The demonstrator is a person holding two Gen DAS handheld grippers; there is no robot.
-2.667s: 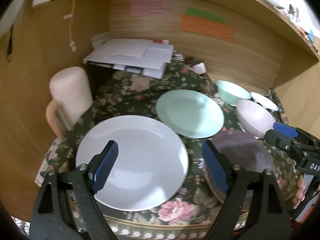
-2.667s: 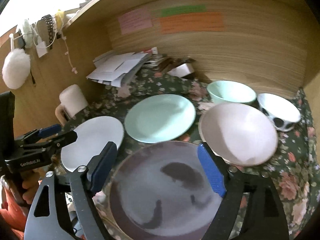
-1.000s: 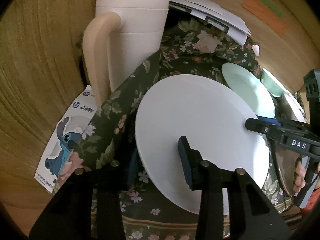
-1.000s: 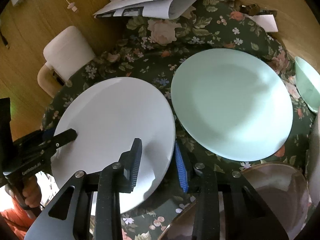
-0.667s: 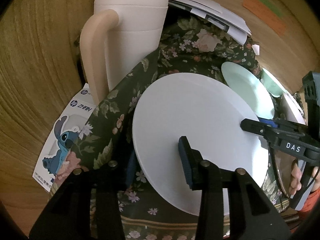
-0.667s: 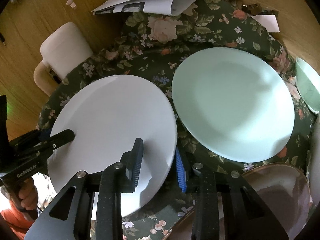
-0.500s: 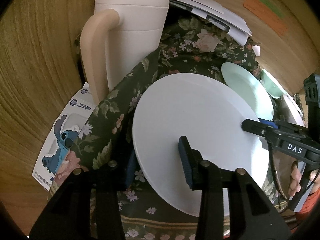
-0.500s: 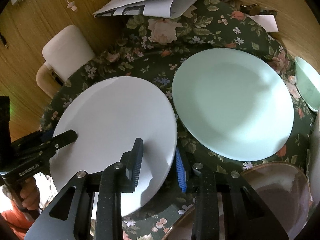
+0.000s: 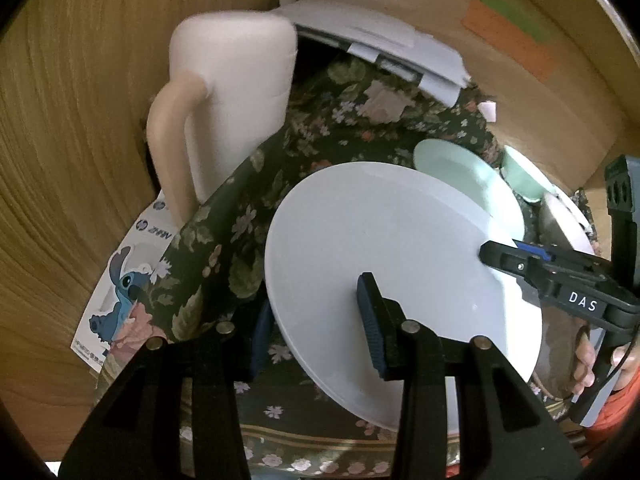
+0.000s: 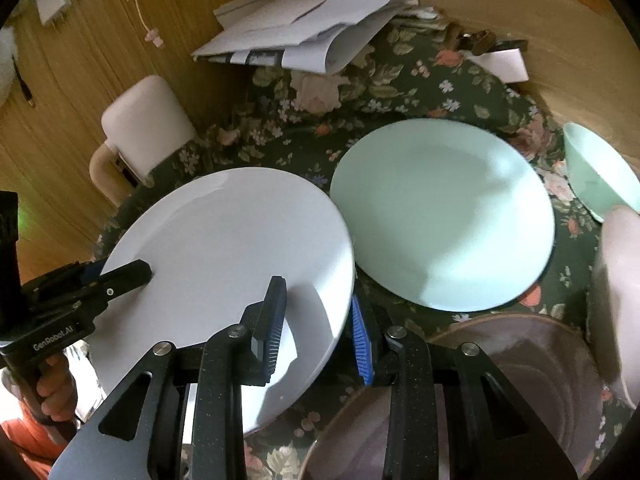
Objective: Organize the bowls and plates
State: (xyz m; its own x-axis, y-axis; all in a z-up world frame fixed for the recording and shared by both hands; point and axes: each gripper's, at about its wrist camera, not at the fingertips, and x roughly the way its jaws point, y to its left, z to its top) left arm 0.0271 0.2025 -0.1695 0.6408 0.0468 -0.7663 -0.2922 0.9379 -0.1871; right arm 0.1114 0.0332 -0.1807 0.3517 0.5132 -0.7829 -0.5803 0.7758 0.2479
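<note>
A white plate (image 9: pixel 400 240) is held tilted above the floral cloth by both grippers. My left gripper (image 9: pixel 314 312) is shut on its near left rim, one pad on top and one beneath. My right gripper (image 10: pixel 318 300) is shut on the opposite rim of the white plate (image 10: pixel 224 232) in the same way. Just right of it a mint plate (image 10: pixel 444 212) lies flat on the cloth. A brown plate (image 10: pixel 500 392) sits at the lower right. A mint bowl (image 10: pixel 596 172) and a pale pink bowl (image 10: pixel 616 280) stand at the right edge.
A cream jug (image 9: pixel 236 92) with a handle stands left of the plates against the wooden wall. A pile of papers (image 10: pixel 312 32) lies at the back. A cartoon card (image 9: pixel 120 292) sticks out from under the cloth (image 10: pixel 420 80) at the left.
Both grips on the white plate hold as before. The plate has come up a little, and its far edge now sits closer to the mint plate.
</note>
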